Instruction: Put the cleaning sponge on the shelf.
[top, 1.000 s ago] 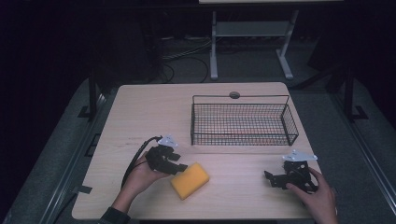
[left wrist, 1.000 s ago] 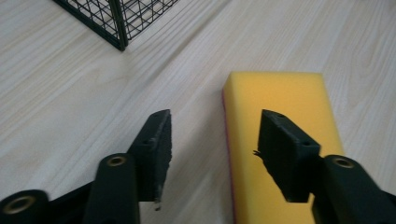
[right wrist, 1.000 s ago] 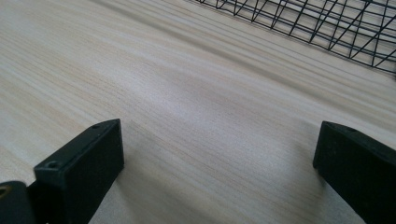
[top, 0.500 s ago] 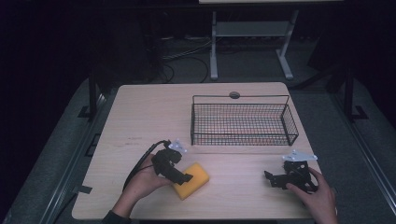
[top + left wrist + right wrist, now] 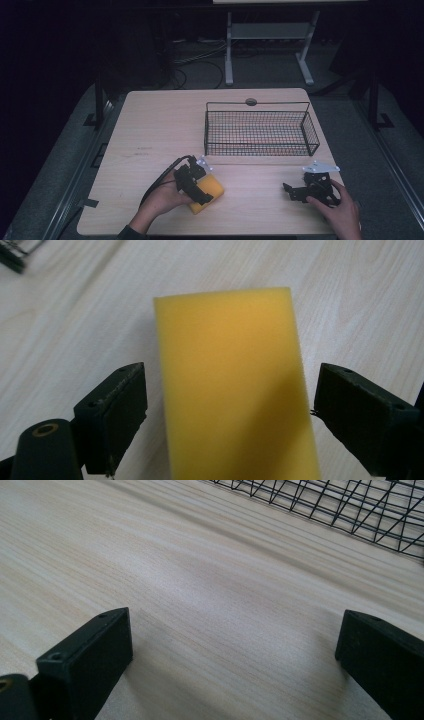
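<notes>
The yellow rectangular foam sponge (image 5: 232, 385) lies on the pale wooden table (image 5: 160, 130) between the left gripper's (image 5: 196, 184) spread, untouching jaws. The right gripper (image 5: 306, 191) rests agape near the black wire basket (image 5: 260, 131); dark room beyond.

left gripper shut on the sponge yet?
Open. The left gripper straddles the sponge; table shows between each of the fingers and the sponge.
</notes>
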Demonstrator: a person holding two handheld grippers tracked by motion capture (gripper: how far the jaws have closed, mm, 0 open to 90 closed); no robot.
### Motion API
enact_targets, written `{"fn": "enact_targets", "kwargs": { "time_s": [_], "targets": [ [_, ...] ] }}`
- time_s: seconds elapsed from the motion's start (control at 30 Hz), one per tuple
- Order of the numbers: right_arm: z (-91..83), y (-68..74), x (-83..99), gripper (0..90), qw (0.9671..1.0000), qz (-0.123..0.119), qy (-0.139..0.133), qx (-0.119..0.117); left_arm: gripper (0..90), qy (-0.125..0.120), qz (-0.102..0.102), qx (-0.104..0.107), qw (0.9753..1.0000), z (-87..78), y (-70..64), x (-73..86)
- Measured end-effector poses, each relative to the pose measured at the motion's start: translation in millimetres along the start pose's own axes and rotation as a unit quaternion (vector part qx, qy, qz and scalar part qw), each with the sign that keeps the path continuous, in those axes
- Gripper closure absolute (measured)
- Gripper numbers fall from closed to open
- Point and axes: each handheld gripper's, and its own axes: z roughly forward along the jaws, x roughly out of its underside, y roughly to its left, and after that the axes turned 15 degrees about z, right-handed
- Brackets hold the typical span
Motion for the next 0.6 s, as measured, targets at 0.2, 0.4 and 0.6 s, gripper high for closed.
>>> {"fn": "enact_targets", "kwargs": {
  "time_s": [0.2,0.4,0.6],
  "targets": [
    [0.0,0.0,0.0,1.2,1.0000,0.000,0.000,0.000,13.2,0.015,0.005,0.004,0.9999,9.9,-0.3,-1.2],
    [0.0,0.0,0.0,1.2,1.0000,0.000,0.000,0.000,13.2,0.026,0.007,0.005,0.9996,16.3,-0.7,-0.8],
    [0.0,0.0,0.0,1.2,1.0000,0.000,0.000,0.000,13.2,0.036,0.008,0.004,0.9993,22.0,-1.2,0.0]
  ]
}}
